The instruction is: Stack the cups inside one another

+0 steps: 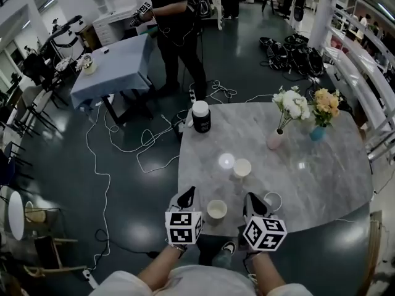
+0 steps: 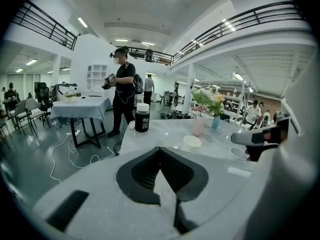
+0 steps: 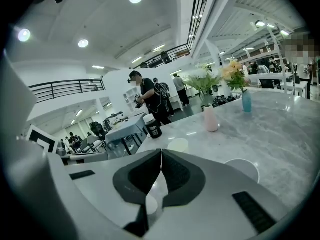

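A cloth-covered table [image 1: 114, 66] stands on the floor far beyond and left of the cream cup [image 1: 216, 209], and a person in dark clothes [image 1: 176, 32] stands beside that table.

The left hand-held gripper [image 1: 187, 194] [image 2: 160, 150] hovers just left of the cream cup, over the near edge of the marble desk [image 1: 321, 177]. Its jaws are closed tip to tip with nothing between them.

A black jar with a white lid [image 1: 200, 116] stands upright well beyond the cream cup, at the desk's far edge. The cream cup itself sits upright at the near edge, between the two grippers and touching neither.

A second cup [image 1: 242, 168] [image 2: 192, 142] [image 3: 178, 145] stands beyond the cream cup and a little to its right, apart from it.

The right hand-held gripper [image 1: 252, 200] [image 3: 161, 151] is just right of the cream cup. Its jaws are pressed together and empty.

A white cup [image 1: 272, 200] [image 3: 242, 169] sits further right of the cream cup, just past that gripper.

A pink vase [image 1: 276, 139] of white flowers stands beyond and right of the cream cup, and a blue vase [image 1: 318, 133] of yellow flowers stands further right still.

No cup sits inside another.
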`<state>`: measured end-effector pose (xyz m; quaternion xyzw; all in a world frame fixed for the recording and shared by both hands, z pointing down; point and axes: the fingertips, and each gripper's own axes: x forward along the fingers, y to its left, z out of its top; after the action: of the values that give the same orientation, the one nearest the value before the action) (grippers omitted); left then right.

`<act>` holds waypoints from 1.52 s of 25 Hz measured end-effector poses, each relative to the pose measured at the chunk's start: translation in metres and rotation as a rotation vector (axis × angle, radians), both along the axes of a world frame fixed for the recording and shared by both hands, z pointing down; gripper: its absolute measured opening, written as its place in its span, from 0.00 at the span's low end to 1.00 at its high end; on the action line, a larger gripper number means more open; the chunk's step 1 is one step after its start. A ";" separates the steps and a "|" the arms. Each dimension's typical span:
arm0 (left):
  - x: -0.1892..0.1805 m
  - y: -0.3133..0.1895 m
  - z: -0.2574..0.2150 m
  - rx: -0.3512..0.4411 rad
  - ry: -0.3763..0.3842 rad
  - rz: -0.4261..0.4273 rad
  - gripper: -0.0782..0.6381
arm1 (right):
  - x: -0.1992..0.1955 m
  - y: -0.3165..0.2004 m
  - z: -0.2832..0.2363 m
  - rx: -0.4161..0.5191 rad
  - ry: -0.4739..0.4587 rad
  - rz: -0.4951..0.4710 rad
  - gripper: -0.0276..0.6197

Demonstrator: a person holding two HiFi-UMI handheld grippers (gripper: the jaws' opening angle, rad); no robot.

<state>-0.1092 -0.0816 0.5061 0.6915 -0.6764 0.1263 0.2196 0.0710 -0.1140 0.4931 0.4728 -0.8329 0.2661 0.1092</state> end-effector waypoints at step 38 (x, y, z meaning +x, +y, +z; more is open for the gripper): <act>-0.008 0.088 0.110 -0.170 0.075 -0.219 0.11 | -0.053 0.087 0.115 -0.143 0.115 -0.457 0.30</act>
<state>-0.1170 0.0069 0.6159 0.5969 -0.7259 0.1323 0.3151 0.0184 -0.0274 0.6081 0.2775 -0.8898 0.2653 0.2467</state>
